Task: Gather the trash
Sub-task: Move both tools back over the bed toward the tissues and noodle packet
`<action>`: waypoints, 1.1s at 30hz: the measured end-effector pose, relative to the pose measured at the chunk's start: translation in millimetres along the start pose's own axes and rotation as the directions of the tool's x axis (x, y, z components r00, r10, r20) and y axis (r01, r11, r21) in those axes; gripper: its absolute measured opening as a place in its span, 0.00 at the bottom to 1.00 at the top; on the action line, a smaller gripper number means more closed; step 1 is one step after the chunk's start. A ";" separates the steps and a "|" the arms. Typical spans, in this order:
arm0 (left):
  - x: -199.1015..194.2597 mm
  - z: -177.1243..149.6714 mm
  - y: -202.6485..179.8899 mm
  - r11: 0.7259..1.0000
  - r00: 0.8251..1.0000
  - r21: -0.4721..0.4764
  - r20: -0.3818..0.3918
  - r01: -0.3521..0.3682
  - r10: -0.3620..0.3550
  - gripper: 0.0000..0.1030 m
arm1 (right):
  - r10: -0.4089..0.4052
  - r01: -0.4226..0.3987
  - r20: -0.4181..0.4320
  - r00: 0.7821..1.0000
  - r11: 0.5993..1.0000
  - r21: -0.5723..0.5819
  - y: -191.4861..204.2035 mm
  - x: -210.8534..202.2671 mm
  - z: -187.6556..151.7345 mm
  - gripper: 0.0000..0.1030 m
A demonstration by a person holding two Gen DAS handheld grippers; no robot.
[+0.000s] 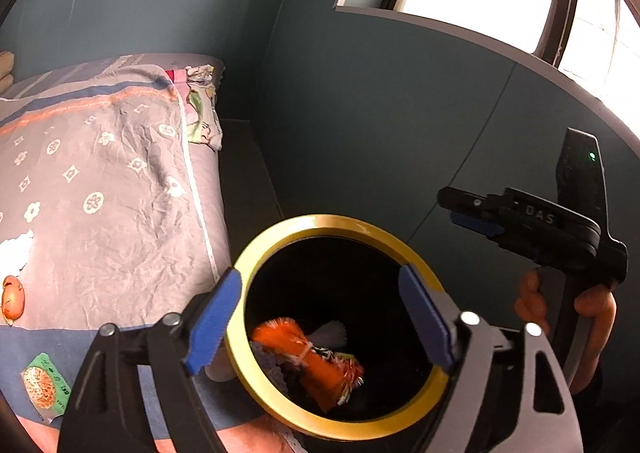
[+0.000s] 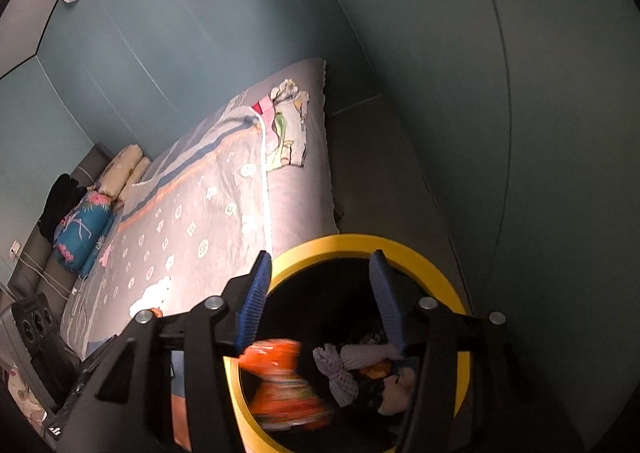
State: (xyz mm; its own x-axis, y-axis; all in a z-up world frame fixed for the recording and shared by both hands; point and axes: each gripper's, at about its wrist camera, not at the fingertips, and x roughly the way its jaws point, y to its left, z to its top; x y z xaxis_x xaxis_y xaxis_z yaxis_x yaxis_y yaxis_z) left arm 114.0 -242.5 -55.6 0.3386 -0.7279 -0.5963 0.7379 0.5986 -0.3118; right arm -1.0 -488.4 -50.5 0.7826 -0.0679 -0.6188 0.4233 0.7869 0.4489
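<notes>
Beside the bed (image 1: pixel 120 181), an orange wrapper (image 1: pixel 308 357) lies inside the bin (image 1: pixel 256 253).

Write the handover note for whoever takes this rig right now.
Left tool: open, empty, above the mouth of the yellow-rimmed bin.
Right tool: open, empty, also over the bin; the orange wrapper below it is blurred, apparently just dropped.
Done: in the bin are the orange wrapper and a white foam net, among other scraps.
Left: on the bed lie white crumpled paper, a brownish shell-like scrap and a green packet, all near the bed's edge beside the bin. The green packet looks closest.
</notes>
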 end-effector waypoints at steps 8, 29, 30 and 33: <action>-18.3 9.2 19.4 0.998 0.998 -0.038 0.046 -0.050 0.052 0.80 | 0.038 -0.038 0.034 0.999 0.999 -0.026 6.1 -4.7 1.2 0.52; -93.8 9.9 101.6 0.959 0.947 -0.154 0.183 -0.236 0.263 0.90 | 0.241 -0.220 0.037 0.970 0.932 -0.289 111.6 -13.1 -16.8 0.70; -96.4 9.1 107.5 0.956 0.945 -0.161 0.183 -0.243 0.271 0.90 | 0.252 -0.231 0.031 0.967 0.926 -0.299 118.1 -11.3 -18.9 0.70; -105.3 6.7 127.4 0.943 0.932 -0.180 0.184 -0.281 0.312 0.90 | 0.282 -0.264 0.007 0.959 0.905 -0.333 140.9 -4.8 -26.5 0.72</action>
State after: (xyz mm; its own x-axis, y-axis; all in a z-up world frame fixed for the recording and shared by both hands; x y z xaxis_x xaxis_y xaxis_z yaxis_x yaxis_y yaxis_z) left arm 176.3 -91.8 -27.6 0.6537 -0.5529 -0.5166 0.4957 0.8287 -0.2598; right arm 42.8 -360.9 -1.3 0.8733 0.1526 -0.4627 0.0249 0.9345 0.3552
